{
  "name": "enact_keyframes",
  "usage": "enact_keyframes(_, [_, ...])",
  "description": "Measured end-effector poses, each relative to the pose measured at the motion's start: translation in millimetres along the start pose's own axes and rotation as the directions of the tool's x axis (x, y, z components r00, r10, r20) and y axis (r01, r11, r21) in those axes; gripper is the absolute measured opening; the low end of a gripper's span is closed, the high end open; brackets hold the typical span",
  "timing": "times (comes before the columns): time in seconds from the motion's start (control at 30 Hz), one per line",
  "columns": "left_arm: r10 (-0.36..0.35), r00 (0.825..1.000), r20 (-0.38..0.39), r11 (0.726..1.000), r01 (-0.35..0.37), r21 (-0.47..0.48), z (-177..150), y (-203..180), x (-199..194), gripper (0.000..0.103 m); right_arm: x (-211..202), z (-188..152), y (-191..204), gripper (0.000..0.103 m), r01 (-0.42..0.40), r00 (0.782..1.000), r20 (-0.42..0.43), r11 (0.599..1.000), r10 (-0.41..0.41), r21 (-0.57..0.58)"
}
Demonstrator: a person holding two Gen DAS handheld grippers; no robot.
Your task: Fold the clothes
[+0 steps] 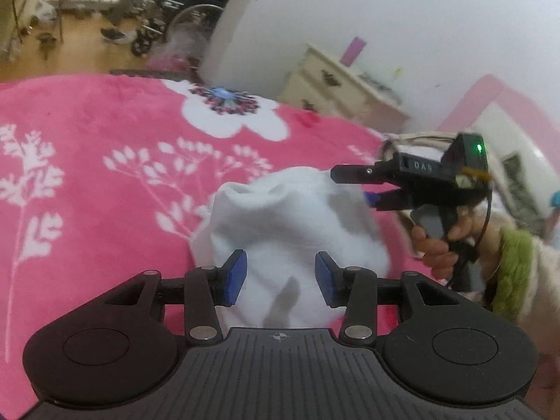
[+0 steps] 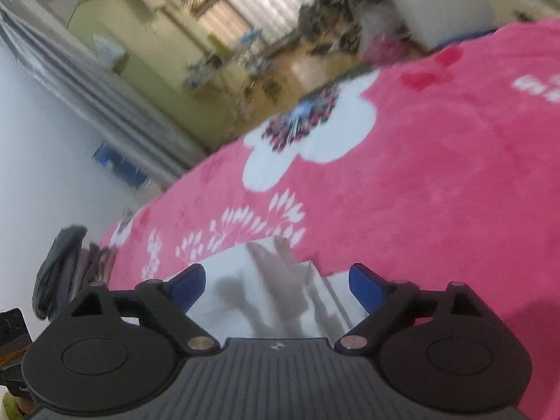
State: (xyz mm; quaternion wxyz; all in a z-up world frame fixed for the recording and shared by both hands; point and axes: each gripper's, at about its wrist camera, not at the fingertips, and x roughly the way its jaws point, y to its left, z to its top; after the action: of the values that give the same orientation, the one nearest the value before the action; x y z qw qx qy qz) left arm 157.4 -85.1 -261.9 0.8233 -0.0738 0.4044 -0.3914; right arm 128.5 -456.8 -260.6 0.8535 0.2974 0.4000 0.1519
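Presently on the bed: one pink blanket (image 1: 105,112) printed with white flowers and sprigs, covering the whole surface. Upon it, near the cameras, one white garment (image 1: 290,224), bunched into a soft mound with grey-shadowed creases; in the right wrist view it shows as stacked folds (image 2: 280,290).

Left claw (image 1: 280,278): released, blue pads (image 1: 235,278) spread apart, hovering just above the near part of the garment and gripping nothing.

Right claw (image 2: 276,287): released, blue pads wide, the garment lying below and between them. In the left wrist view it reaches in from the right (image 1: 353,185), fingers at the garment's far right edge; whether they touch the cloth cannot be told. A hand (image 1: 437,241) with a green fuzzy cuff (image 1: 512,273) holds its handle.

Far right: one cream drawer chest (image 1: 336,84) against the white wall.
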Motion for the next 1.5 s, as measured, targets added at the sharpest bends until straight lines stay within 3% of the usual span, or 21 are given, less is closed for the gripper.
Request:
enact_keyframes(0.1, [0.036, 0.999, 0.017, 0.999, -0.036, -0.009, 2.7, 4.2, 6.4, 0.043, 23.2, 6.0, -12.2, 0.090, -0.061, 0.996, -0.058, 0.997, 0.064, 0.048])
enact_keyframes(0.17, [0.047, 0.998, 0.030, 0.998, -0.046, -0.029, 4.4, 7.8, 8.0, 0.042, 26.6, 5.9, -18.0, 0.084, -0.132, 0.989, -0.056, 0.988, 0.137, 0.085])
enact_keyframes(0.27, [0.057, 0.998, 0.031, 0.996, -0.054, -0.064, 6.7, 12.0, 14.6, 0.042, 23.0, 0.5, -18.6, 0.065, -0.197, 0.978, -0.044, 0.976, 0.202, 0.091])
enact_keyframes(0.33, [0.062, 0.998, 0.033, 0.996, -0.059, -0.069, 8.3, 11.0, 18.1, 0.042, 16.9, -5.0, -14.7, 0.043, -0.218, 0.975, -0.037, 0.974, 0.221, 0.061])
enact_keyframes(0.4, [0.066, 0.997, 0.035, 0.996, -0.064, -0.068, 10.3, 9.0, 21.6, 0.042, 1.5, -11.6, -12.5, 0.027, -0.233, 0.972, -0.014, 0.971, 0.234, 0.043])
enact_keyframes(0.5, [0.066, 0.997, 0.041, 0.996, -0.063, -0.066, 13.1, 5.1, 24.3, 0.042, -22.3, -21.7, -9.4, 0.015, -0.254, 0.967, 0.021, 0.967, 0.254, 0.018])
enact_keyframes(0.7, [0.095, 0.995, 0.025, 0.994, -0.094, -0.050, 15.3, -2.8, 33.8, 0.042, -51.5, -32.4, -21.7, 0.012, -0.202, 0.977, 0.089, 0.977, 0.196, 0.069])
enact_keyframes(0.77, [0.124, 0.992, 0.010, 0.992, -0.123, -0.028, 14.0, -6.0, 39.6, 0.042, -46.3, -28.8, -26.8, 0.012, -0.125, 0.989, 0.090, 0.990, 0.118, 0.072])
enact_keyframes(0.87, [0.155, 0.988, -0.001, 0.988, -0.155, 0.000, 11.9, -9.5, 45.8, 0.042, -32.7, -22.3, -27.7, 0.012, 0.060, 0.995, 0.079, 0.998, -0.062, 0.034])
enact_keyframes(0.93, [0.155, 0.988, -0.001, 0.988, -0.155, 0.001, 11.7, -9.3, 46.3, 0.042, -24.9, -19.7, -21.8, 0.012, 0.237, 0.969, 0.069, 0.971, -0.236, -0.014])
enact_keyframes(1.0, [0.156, 0.988, -0.002, 0.988, -0.156, 0.001, 11.4, -9.0, 46.7, 0.042, -30.0, -19.7, -16.2, 0.012, 0.339, 0.937, 0.108, 0.939, -0.333, -0.049])
enact_keyframes(1.1, [0.157, 0.988, -0.002, 0.988, -0.157, 0.002, 11.0, -8.6, 47.4, 0.042, -62.9, -22.2, -0.7, 0.012, 0.390, 0.899, 0.242, 0.918, -0.365, -0.067])
enact_keyframes(1.2, [0.158, 0.987, -0.003, 0.987, -0.158, 0.003, 10.6, -8.1, 48.1, 0.042, -89.6, -35.4, 30.0, 0.014, 0.387, 0.888, 0.340, 0.903, -0.311, -0.186])
enact_keyframes(1.27, [0.157, 0.988, -0.005, 0.987, -0.157, -0.013, 11.7, -7.5, 48.5, 0.042, -93.4, -51.7, 56.5, 0.014, 0.354, 0.910, 0.336, 0.877, -0.242, -0.326])
enact_keyframes(1.37, [0.164, 0.986, -0.004, 0.986, -0.164, -0.020, 11.7, -7.6, 50.8, 0.042, -83.2, -82.3, 80.4, 0.014, 0.251, 0.963, 0.216, 0.824, -0.161, -0.508])
enact_keyframes(1.4, [0.167, 0.986, -0.002, 0.986, -0.167, -0.016, 11.1, -8.0, 51.8, 0.042, -75.1, -92.5, 80.2, 0.013, 0.239, 0.970, 0.162, 0.802, -0.179, -0.548])
enact_keyframes(1.5, [0.176, 0.984, 0.003, 0.984, -0.176, -0.003, 9.5, -9.4, 54.9, 0.042, -82.6, -91.0, 61.8, 0.014, 0.326, 0.945, 0.170, 0.817, -0.278, -0.476])
